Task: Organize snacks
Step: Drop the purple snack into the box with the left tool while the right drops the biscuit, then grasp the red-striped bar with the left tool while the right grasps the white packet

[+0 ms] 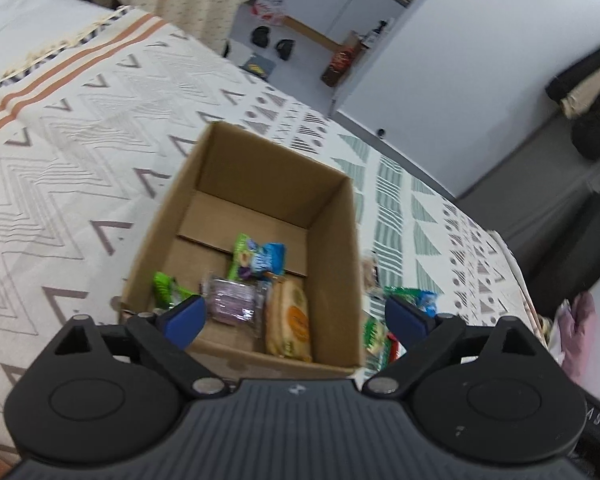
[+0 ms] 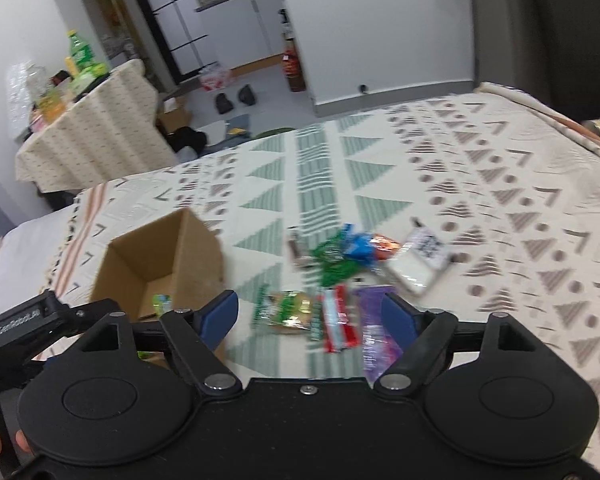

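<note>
Patterned bedspread (image 1: 80,152) bearing an open cardboard box (image 1: 340,280) and loose snacks (image 2: 340,256).
Your left gripper (image 1: 296,316) and right gripper (image 2: 308,312) gape empty; the box holds a purple packet (image 1: 232,300), a tan packet (image 1: 290,324) and green-blue wrappers (image 1: 256,258); loose snacks lie right of it.

A bed (image 2: 440,168) covered by a cream spread patterned with green and grey triangles fills the foreground. Beyond it, a pale grey floor (image 2: 260,76) meets white walls (image 2: 380,20). A side table (image 2: 92,136) draped in a dotted cream cloth holds bottles (image 2: 80,52). White cabinets (image 1: 332,4) stand at the back. Even indoor light.
</note>
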